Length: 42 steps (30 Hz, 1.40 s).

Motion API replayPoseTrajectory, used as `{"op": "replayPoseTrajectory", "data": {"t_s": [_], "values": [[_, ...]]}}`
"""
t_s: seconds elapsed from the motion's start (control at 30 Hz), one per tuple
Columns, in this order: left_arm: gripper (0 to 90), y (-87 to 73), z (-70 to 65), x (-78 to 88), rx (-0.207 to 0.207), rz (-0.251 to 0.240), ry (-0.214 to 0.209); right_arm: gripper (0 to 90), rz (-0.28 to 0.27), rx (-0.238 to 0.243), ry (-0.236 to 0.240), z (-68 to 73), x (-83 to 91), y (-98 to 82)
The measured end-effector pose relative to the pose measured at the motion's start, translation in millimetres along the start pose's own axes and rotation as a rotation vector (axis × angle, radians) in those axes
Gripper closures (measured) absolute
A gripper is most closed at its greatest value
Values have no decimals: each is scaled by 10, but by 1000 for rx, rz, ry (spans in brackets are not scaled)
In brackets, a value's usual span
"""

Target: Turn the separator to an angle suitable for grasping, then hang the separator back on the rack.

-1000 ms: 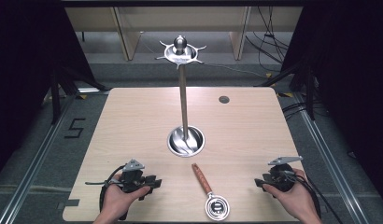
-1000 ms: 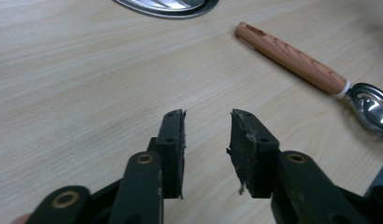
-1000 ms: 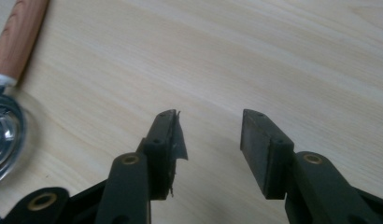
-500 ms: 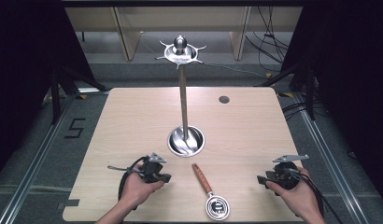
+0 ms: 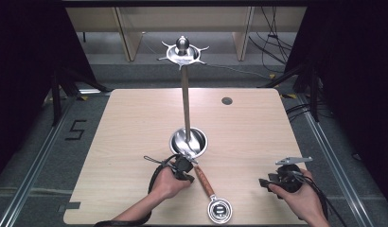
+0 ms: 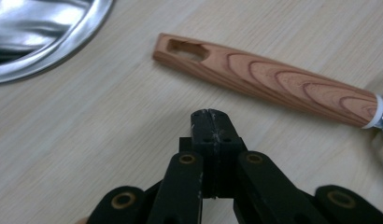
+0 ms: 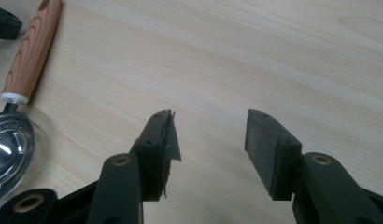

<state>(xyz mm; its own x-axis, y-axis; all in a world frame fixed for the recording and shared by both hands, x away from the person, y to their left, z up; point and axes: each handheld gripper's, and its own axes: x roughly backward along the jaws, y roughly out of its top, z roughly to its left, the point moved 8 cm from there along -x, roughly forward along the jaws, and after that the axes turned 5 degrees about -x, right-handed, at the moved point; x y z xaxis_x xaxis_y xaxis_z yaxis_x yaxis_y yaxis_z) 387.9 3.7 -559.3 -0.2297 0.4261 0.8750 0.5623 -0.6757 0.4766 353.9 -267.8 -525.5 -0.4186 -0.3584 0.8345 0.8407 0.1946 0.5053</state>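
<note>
On the pale wooden tabletop (image 5: 126,142), the person's left hand (image 5: 167,185) holds the left claw (image 5: 186,169) near the front edge, its jaws clenched together on nothing. In the left gripper view, the claw's tip (image 6: 210,126) sits just short of a wood-grain handle (image 6: 269,84), apart from it. That handle belongs to a utensil (image 5: 208,191) lying diagonally, its shiny metal head (image 5: 219,210) toward the person. Just beyond the claw stands a steel stand (image 5: 185,99): a round base (image 5: 188,142), an upright pole, and a hooked disc on top. Well to the right, the right hand (image 5: 303,198) holds the right claw (image 5: 265,182), released, its jaws spread wide over bare wood in the right gripper view (image 7: 210,135).
</note>
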Motion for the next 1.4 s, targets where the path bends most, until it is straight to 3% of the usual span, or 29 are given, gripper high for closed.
{"op": "replayPoseTrajectory", "data": {"t_s": [0.07,0.1,0.3,0.43,0.47,0.53,0.57,0.6,0.63,0.73,0.8,0.83,0.87,0.9,0.93,0.97,1.0,1.03,1.07,1.1,1.17,1.2,1.27,1.33,1.37,1.4], "values": [[894,52,-39,-29,4,-2,0,517,-24,-3,21,15,-21,8],[894,75,-41,-45,-9,0,0,516,-21,-4,21,16,-21,5],[893,212,-89,-124,14,-11,-6,514,-24,12,24,12,-24,13],[893,304,-98,-169,-26,-11,-3,513,-5,12,22,-1,-14,1],[893,324,-108,-171,-23,-4,3,513,-22,8,24,-2,-24,9],[893,357,-177,-200,30,-13,-25,511,-1,12,17,-22,-9,-1],[893,370,-155,-203,-3,-14,-14,510,-25,-1,36,-11,-27,8],[893,389,-161,-214,-9,-21,-16,510,-26,-2,28,-19,-23,8],[892,392,-161,-215,-16,-17,-17,507,-64,-5,36,-28,-58,22],[885,406,-181,-232,-1,-24,-25,503,-38,-16,22,-40,-36,-1],[840,408,-180,-230,8,-29,-28,501,-56,-50,43,-12,-50,-5],[791,398,-166,-212,2,-29,-25,501,-52,-49,37,-22,-45,-10],[758,375,-178,-179,31,-37,-25,500,0,-41,42,-30,0,-39],[721,357,-157,-154,18,-39,-16,500,-1,-12,24,-68,18,-34],[686,324,-119,-107,8,-39,-7,500,-2,-15,23,-74,23,-33],[634,304,-119,-76,38,-44,-1,500,-48,-30,44,-71,-1,-10],[594,279,-97,-23,66,-47,4,500,-22,-28,46,-88,19,-24],[557,269,-82,9,77,-49,9,500,0,-28,-7,-130,47,-36],[531,262,-69,43,95,-54,12,500,-5,-57,15,-107,37,-37],[497,258,-56,78,105,-49,12,500,-62,-64,39,-97,-7,-4],[442,295,-59,106,158,-78,26,499,-31,-58,29,-108,20,-18],[415,302,-61,112,160,-75,21,498,-28,-63,29,-98,26,-19],[394,332,-66,128,165,-77,25,495,-56,-70,35,-75,9,-1],[386,368,-72,122,183,-79,31,492,-77,-45,29,-89,-13,21],[383,387,-79,115,198,-71,34,491,-69,-19,28,-120,-12,25],[378,386,-78,121,186,-47,30,490,-66,-36,24,-119,-25,22]]}}
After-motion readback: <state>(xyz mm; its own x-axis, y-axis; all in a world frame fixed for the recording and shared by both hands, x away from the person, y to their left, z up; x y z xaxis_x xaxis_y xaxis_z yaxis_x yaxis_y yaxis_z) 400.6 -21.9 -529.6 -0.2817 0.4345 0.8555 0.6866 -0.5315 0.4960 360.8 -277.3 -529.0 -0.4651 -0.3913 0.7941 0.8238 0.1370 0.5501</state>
